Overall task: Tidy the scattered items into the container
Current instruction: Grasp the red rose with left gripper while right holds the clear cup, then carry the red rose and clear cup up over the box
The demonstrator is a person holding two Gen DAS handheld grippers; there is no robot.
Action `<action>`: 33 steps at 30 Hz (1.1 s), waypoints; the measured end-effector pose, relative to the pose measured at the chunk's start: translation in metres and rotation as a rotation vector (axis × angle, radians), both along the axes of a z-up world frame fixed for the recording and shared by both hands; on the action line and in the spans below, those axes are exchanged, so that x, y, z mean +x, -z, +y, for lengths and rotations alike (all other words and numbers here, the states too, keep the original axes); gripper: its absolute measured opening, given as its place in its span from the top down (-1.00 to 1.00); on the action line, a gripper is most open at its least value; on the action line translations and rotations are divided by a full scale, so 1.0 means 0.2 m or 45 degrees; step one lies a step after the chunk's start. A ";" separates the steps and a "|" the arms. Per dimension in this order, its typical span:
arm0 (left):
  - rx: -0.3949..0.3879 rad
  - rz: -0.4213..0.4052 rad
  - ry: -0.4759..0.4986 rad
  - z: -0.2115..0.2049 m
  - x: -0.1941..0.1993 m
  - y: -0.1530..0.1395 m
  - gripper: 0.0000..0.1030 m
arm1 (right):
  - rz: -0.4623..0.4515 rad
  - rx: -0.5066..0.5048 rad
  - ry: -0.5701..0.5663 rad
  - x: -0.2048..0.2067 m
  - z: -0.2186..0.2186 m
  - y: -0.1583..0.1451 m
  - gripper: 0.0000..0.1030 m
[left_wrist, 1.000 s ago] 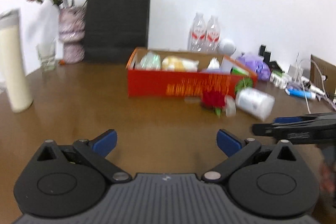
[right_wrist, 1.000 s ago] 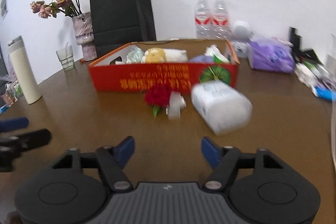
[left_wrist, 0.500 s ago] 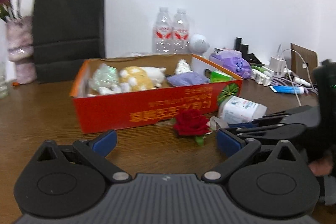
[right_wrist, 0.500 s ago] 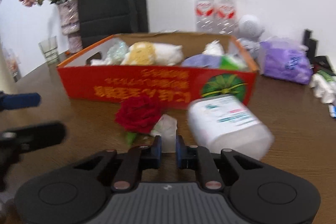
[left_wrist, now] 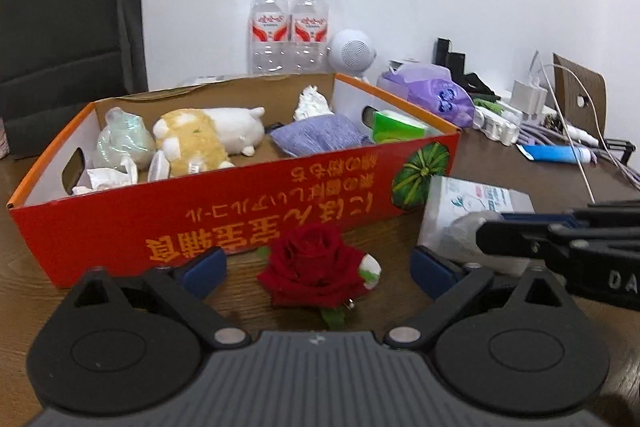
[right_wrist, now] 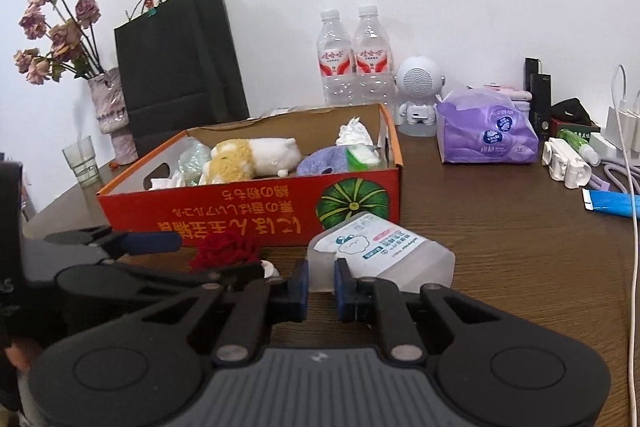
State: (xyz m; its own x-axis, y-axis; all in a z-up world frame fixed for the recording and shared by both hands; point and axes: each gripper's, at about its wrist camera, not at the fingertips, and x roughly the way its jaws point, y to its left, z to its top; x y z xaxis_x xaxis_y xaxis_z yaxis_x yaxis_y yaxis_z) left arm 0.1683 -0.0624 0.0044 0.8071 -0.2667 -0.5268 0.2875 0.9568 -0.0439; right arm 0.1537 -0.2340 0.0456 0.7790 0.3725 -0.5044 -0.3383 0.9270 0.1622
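red rose [left_wrist: 313,263] lies between the spread, just-narrowing left claw [left_wrist: 316,269]; right claw [right_wrist: 321,283] pinches tissue pack [right_wrist: 384,254]

Left gripper [left_wrist: 316,265] points forward and down, jaws wide but just closing in a little. Right gripper [right_wrist: 321,281] beside it, jaws pinched nearly together.

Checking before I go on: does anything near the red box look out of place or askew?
Yes. A red rose and a white wipes pack lie loose on the table in front of the red box, not inside. The pack lies tilted, one corner pinched in the right tongs. The box's printing is upside down.
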 end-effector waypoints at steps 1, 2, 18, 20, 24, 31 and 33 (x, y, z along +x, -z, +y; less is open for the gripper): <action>-0.016 0.008 -0.014 0.01 0.00 0.00 -0.51 | 0.006 -0.005 -0.007 0.00 0.01 0.00 0.76; -0.025 0.022 -0.032 0.03 0.01 0.00 -0.10 | 0.011 -0.011 -0.012 0.00 0.01 0.01 0.76; -0.071 0.010 -0.275 0.36 -0.66 -0.07 0.22 | 0.035 -0.130 -0.290 -0.16 0.25 0.04 0.74; -0.061 -0.021 -0.295 0.38 -0.76 -0.10 0.22 | 0.027 -0.158 -0.308 -0.23 0.28 0.02 0.74; -0.035 -0.107 -0.360 0.39 -0.96 -0.15 0.22 | -0.013 -0.102 -0.303 -0.50 0.23 -0.07 0.74; 0.000 -0.279 -0.406 0.25 -1.30 -0.12 0.21 | -0.203 -0.065 -0.121 -0.97 0.12 -0.08 0.74; -0.019 -0.308 -0.397 0.21 -1.36 -0.13 0.20 | -0.246 -0.066 -0.069 -1.05 0.10 -0.08 0.74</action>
